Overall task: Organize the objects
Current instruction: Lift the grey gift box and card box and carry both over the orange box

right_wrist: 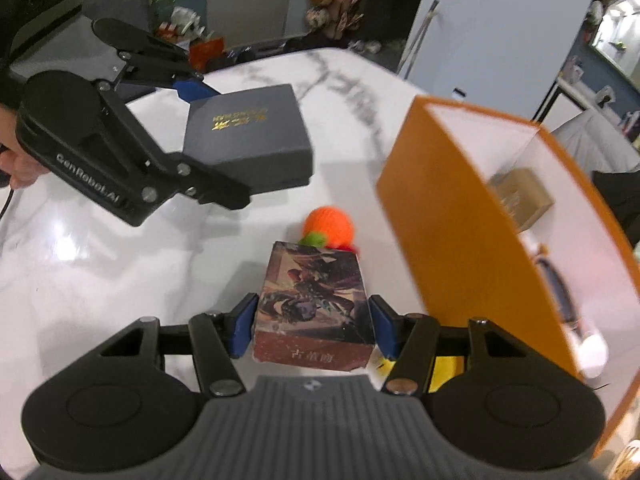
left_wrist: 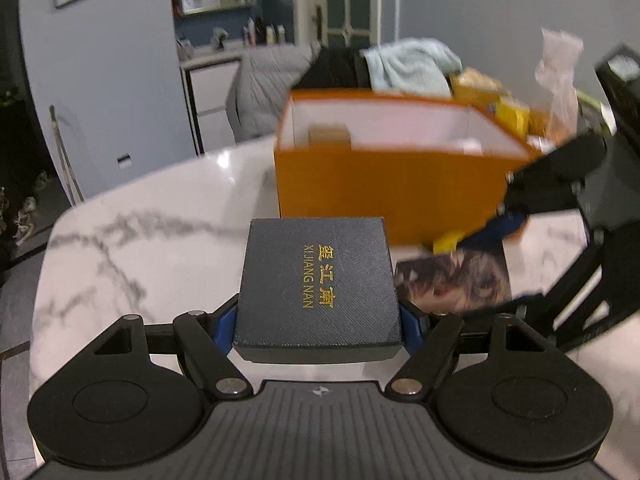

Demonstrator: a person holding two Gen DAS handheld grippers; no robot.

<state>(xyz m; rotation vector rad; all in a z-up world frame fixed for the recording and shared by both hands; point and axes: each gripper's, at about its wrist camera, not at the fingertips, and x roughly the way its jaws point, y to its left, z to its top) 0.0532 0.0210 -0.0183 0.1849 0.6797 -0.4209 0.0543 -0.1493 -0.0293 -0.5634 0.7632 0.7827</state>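
Dim indoor light, cool in tone. White glare on the glossy marble worktop point(right_wrist: 80, 240). Strong fisheye bending at the edges, corners black. Motion blur on the orange box point(left_wrist: 384, 184) and background; navy box point(left_wrist: 318, 284) sharp.

On the white marble table point(right_wrist: 100, 264), we find the open orange cardboard box point(right_wrist: 448, 216) to the right, a small tan carton point(right_wrist: 520, 196) inside it. Left of it sits the dark blue textured gift box point(left_wrist: 318, 284); between them lie the illustrated card box point(right_wrist: 316, 304) and, behind that, an orange knitted ball point(right_wrist: 329, 225).
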